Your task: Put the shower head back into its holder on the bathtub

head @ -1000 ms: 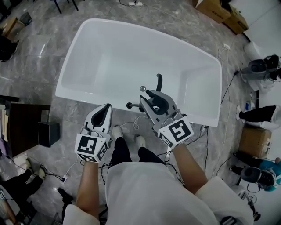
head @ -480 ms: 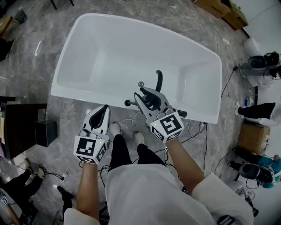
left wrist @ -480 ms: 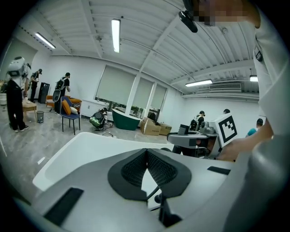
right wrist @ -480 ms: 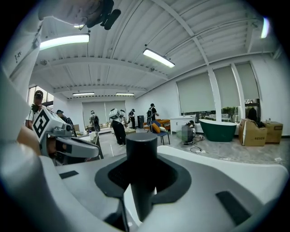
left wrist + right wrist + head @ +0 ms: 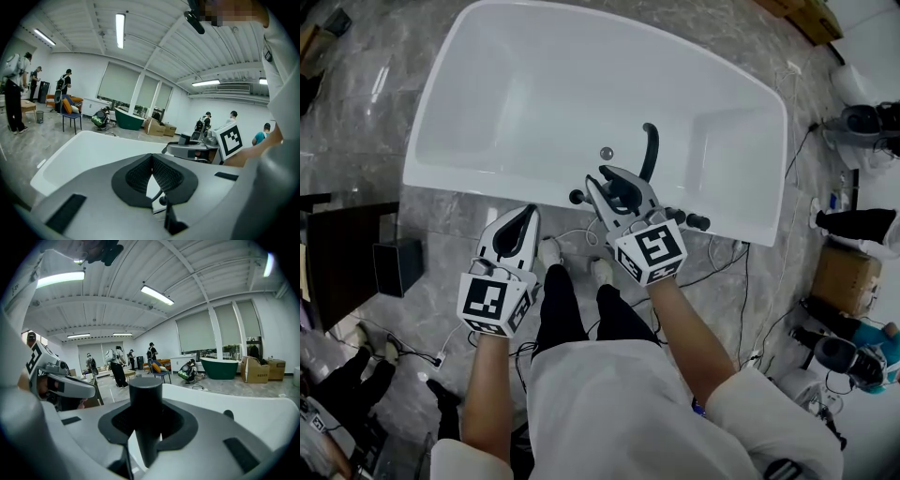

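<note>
The white bathtub (image 5: 441, 178) lies crosswise below me. My right gripper (image 5: 620, 185) hangs over its near rim and is shut on the black shower head (image 5: 650, 150), whose curved end sticks out over the tub's inside. In the right gripper view the black round handle (image 5: 146, 394) stands upright, pinched between the pads. Black fittings (image 5: 697, 222) and a black knob (image 5: 577, 197) sit on the rim beside the gripper; I cannot tell which is the holder. My left gripper (image 5: 522, 225) hovers just outside the rim, shut and empty, its pads (image 5: 165, 174) meeting.
A chrome ball (image 5: 607, 152) pokes up inside the tub near the shower head. Cables (image 5: 727, 267) run over the grey floor by the person's shoes (image 5: 549, 278). A dark box (image 5: 401, 281) stands at left, a cardboard box (image 5: 844, 302) at right. Several people stand far off.
Both grippers have sunk toward the tub's near rim, the right one further, carrying the shower head with it. The right gripper's grip is unchanged.
</note>
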### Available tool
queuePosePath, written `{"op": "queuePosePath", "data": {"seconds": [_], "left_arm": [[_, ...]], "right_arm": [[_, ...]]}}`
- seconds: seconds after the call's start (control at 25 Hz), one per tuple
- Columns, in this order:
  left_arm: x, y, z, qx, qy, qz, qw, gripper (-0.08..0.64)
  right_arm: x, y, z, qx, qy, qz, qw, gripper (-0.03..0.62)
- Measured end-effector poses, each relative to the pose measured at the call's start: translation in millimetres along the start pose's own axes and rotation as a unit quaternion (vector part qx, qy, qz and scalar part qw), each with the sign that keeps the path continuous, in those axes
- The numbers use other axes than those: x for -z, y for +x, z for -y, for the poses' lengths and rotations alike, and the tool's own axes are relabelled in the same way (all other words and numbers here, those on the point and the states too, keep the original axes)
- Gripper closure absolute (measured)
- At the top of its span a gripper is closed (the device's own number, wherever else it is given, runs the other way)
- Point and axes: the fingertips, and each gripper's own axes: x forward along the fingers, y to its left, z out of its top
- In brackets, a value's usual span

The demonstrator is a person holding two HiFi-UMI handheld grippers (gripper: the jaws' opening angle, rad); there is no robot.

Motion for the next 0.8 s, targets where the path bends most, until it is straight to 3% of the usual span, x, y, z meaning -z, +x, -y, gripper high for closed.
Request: {"op": "queuePosePath", "data": {"seconds": [0.8], "left_arm": [[40, 36, -5, 0.024, 0.006, -0.027, 0.9993, 0.549]], "right_arm": [[76, 25, 14, 0.086, 0.041, -0.019, 0.995, 0.483]]}}
